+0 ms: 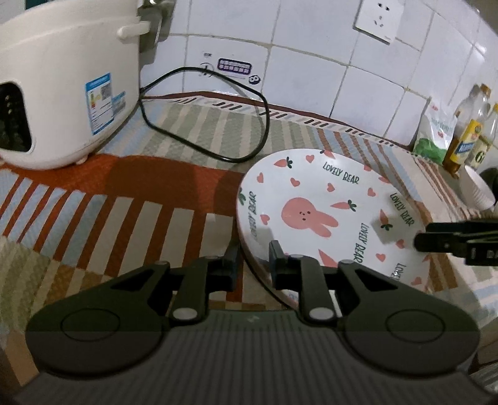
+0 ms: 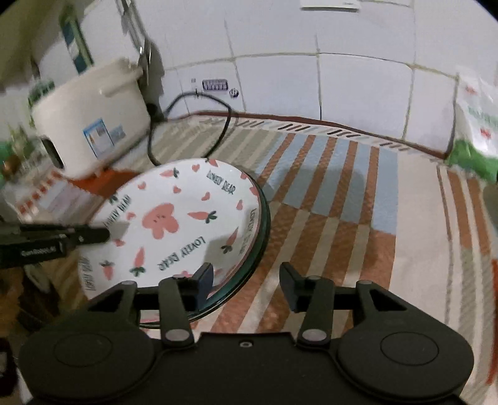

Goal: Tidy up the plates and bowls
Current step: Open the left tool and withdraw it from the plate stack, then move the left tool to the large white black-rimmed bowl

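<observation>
Progress: one plate (image 1: 323, 215) handled, nothing stacked yet; white bowl (image 1: 477, 190) waits near the counter's right end.
Left gripper (image 1: 253, 264): narrow, pads straddling the plate's near rim, apparently pinching it.
Right gripper (image 2: 246, 280): jaws apart, holding nothing, one finger over the rim.
Writing: "LOVELY BEAR" on plate.

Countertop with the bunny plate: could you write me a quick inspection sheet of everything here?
Surface: striped cloth covers the counter.
Job's things: bunny plate between both grippers; white bowl at the far right.
Clutter: rice cooker, oil bottles, printed bag.
Grippers: left gripper straddles the plate's rim, grip unclear; right gripper open, rim between its fingers.
Cables: black cord looped behind the plate.
Surroundings: white tiled wall with a socket.
</observation>
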The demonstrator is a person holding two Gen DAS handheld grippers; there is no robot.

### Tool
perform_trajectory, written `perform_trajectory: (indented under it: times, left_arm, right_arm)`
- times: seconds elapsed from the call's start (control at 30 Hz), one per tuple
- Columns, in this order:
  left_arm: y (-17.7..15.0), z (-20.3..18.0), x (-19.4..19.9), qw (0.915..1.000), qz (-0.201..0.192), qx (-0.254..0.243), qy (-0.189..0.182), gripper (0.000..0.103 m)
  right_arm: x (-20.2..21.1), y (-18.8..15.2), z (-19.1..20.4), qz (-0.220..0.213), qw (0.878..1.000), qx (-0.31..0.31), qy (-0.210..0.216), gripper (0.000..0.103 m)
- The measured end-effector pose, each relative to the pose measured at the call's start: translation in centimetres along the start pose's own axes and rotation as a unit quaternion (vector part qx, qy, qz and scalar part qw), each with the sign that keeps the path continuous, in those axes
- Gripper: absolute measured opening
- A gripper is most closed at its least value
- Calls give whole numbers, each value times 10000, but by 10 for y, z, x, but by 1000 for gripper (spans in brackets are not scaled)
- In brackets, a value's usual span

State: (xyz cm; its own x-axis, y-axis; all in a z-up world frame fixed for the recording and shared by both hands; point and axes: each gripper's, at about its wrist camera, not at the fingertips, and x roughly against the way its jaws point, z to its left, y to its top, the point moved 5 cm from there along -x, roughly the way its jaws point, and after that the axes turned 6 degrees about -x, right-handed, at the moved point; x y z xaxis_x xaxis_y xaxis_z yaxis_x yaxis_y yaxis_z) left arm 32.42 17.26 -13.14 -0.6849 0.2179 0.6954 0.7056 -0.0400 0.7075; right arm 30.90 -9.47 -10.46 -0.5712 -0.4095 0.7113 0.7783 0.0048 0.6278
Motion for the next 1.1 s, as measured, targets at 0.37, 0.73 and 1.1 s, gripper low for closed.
perform_trajectory:
  times: [0.37, 0.73, 1.1]
  left_arm:
    - [1, -34, 65, 9957, -649, -657, 106, 59]
    - [-13, -111, 127, 9839, -860, -1567, 0, 80]
    - [-31, -184, 178, 9599, -1282, -2490, -154, 98]
  right_arm:
    - [93, -32, 10, -996, 9936, 464, 243, 65]
    - [174, -62, 18, -1243, 9855, 1033, -513, 87]
    - [247, -102, 10, -1613, 9713, 1267, -1204, 92]
